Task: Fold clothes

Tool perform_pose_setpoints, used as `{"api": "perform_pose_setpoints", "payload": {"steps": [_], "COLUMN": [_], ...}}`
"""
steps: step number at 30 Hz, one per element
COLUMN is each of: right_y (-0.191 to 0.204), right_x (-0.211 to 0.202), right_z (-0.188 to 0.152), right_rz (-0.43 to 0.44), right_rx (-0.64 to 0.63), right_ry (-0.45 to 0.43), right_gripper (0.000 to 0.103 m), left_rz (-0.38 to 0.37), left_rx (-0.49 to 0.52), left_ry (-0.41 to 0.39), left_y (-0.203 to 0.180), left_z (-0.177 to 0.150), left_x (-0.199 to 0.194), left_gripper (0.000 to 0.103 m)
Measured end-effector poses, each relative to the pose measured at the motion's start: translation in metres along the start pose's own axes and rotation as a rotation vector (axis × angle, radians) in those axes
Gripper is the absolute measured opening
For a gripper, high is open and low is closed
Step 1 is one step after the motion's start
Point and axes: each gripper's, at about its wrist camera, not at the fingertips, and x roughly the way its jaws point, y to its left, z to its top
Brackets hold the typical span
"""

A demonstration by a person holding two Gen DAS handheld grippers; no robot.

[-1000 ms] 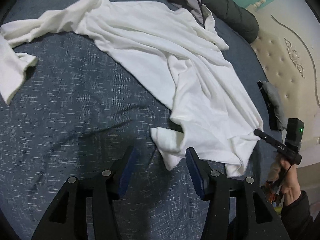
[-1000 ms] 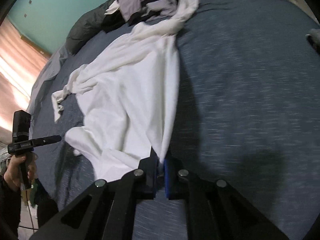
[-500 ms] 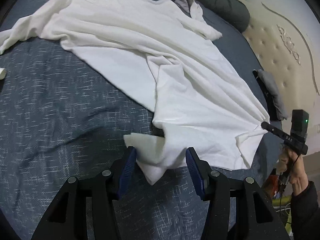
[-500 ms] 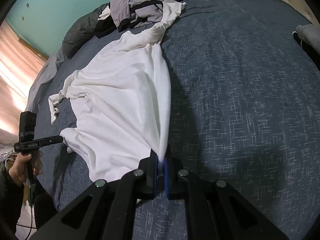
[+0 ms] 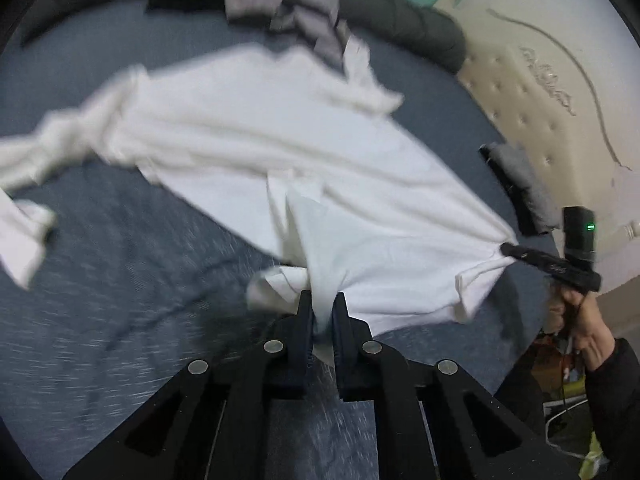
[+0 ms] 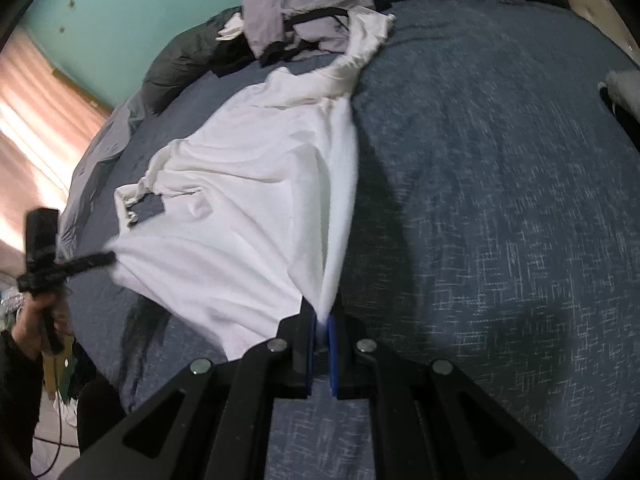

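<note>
A white shirt [image 5: 280, 152] lies spread across the blue bedspread [image 5: 100, 320]. My left gripper [image 5: 322, 300] is closing its jaws, and a bunched fold of the shirt's lower edge is pinched between the pads and lifted off the bed. In the right wrist view the shirt [image 6: 248, 208] hangs taut from my right gripper [image 6: 322, 316], which is shut on another corner of its hem. Each gripper shows in the other's view: the right gripper [image 5: 508, 250] at the shirt's right corner, the left gripper [image 6: 108, 258] at its left. The left wrist view is blurred.
A heap of grey clothes [image 6: 304, 4] and a dark bolster [image 5: 404, 28] lie at the far end of the bed. A second white garment [image 5: 20, 232] sits at the left edge. A grey and black item [image 5: 520, 184] rests by the padded headboard [image 5: 540, 100].
My left gripper has gone from open around the shirt's loose corner to pinching it and has risen, pulling the cloth up. The right gripper stays shut on its corner and has risen slightly.
</note>
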Motion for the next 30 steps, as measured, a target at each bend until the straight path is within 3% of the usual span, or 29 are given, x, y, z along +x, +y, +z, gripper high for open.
{"api": "perform_pose_setpoints", "payload": {"steps": [3,6,10,14,17,19,22,25,27,30], "right_y": [0.014,0.023,0.023,0.011,-0.002,-0.01,-0.015,-0.01,-0.006,0.0], "right_x": [-0.003,-0.001,0.008,0.017,0.024,0.028,0.028,0.021,0.016,0.016], "right_z": [0.001,-0.003,-0.011,-0.017,-0.02,-0.022,-0.026,-0.029,-0.033,-0.039], "right_rz": [0.018,0.022,0.011,-0.018,-0.036,-0.051,-0.078,-0.093,-0.077,-0.008], "right_rx": [-0.031,-0.052,-0.051,-0.024,0.015,0.038,0.052,0.042,0.044,0.077], "right_ry": [0.004,0.024,0.067,0.091,0.1,0.106,0.113,0.1,0.097,0.116], "right_gripper": [0.005,0.005,0.005,0.005,0.006,0.008,0.008,0.02,0.045,0.048], "left_rz": [-0.002,0.023,0.05,0.011,-0.003,0.001,0.021,0.035,0.027,-0.004], "left_rx": [0.024,0.055,0.031,-0.056,-0.117,-0.162,-0.2,-0.233,-0.265,-0.313], "left_ry": [-0.049,-0.022,0.082,0.149,0.147,0.114,0.1,0.103,0.101,0.092], "left_y": [-0.012,-0.021,-0.02,-0.001,0.014,0.028,0.044,0.058,0.067,0.076], "left_z": [0.001,-0.008,-0.037,-0.06,-0.069,-0.07,-0.071,-0.073,-0.076,-0.077], "left_x": [-0.047,-0.063,-0.032,0.0,0.009,0.004,0.004,0.015,0.023,0.034], "left_gripper": [0.009,0.009,0.01,0.014,0.026,0.048,0.051,0.051,0.051,0.051]}}
